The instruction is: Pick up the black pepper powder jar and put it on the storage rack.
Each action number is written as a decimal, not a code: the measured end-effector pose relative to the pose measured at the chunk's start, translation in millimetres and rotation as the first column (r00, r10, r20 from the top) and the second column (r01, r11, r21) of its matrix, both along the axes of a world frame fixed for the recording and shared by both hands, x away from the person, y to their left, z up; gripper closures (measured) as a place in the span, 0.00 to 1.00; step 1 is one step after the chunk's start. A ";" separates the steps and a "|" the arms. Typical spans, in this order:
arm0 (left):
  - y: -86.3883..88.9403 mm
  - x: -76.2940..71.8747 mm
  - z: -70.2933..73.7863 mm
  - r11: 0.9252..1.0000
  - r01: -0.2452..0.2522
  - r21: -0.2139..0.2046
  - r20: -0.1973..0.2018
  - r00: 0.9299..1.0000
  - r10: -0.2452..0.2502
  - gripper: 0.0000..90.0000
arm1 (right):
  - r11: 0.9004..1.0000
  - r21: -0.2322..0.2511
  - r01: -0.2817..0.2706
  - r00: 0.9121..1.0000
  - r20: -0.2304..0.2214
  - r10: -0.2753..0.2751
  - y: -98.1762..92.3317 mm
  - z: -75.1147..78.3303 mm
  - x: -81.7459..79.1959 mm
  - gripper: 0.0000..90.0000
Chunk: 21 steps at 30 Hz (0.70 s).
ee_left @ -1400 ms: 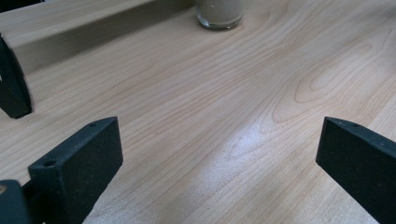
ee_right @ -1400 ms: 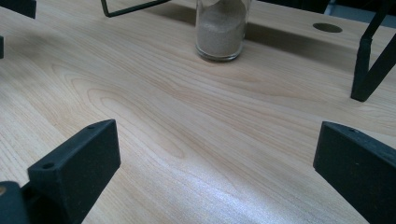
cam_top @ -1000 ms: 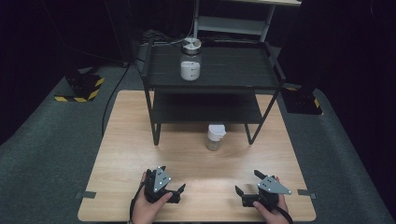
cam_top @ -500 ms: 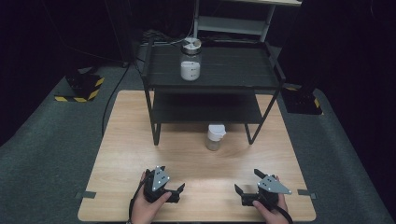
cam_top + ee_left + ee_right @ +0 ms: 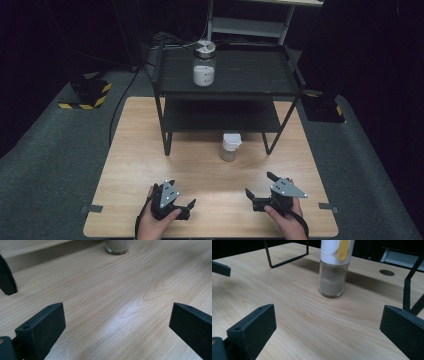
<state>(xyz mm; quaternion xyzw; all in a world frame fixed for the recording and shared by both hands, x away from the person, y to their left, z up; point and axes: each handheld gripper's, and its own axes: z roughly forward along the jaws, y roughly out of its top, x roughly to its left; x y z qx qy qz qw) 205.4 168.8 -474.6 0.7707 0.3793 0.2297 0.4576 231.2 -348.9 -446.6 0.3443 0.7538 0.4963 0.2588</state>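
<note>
Two pairs of tongs rest low at the near edge of the counter (image 5: 130, 150), each in a person's hand with nothing between its jaws. The left tongs (image 5: 186, 206) stand wide apart in the left gripper view, and the right tongs (image 5: 257, 187) gape just as wide in the right gripper view. Beyond them the shaker bottle (image 5: 231, 146) stands upright, long axis vertical, white cap with a yellow tab on top, on the counter just in front of the black rack (image 5: 225, 90). From the bottle, the right tongs lie nearer and face it almost squarely; the left tongs sit farther off, with the bottle at the top edge of their view. Farther back, a glass jar (image 5: 204, 64) stands on the rack's upper shelf. Against half a second earlier, hands, tongs and bottle sit where they were.
</note>
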 end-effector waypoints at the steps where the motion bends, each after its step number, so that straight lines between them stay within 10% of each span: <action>1: 0.1 0.1 0.1 1.000 0.002 0.000 0.000 1.000 -0.002 0.01 | 1.000 0.005 -0.001 1.000 -0.001 0.001 2.1 1.2 2.7 0.00; 21: 1.4 2.2 0.9 1.000 0.017 -0.002 -0.012 1.000 -0.017 0.01 | 0.999 0.033 0.012 1.000 0.012 -0.012 29.2 8.5 40.9 0.00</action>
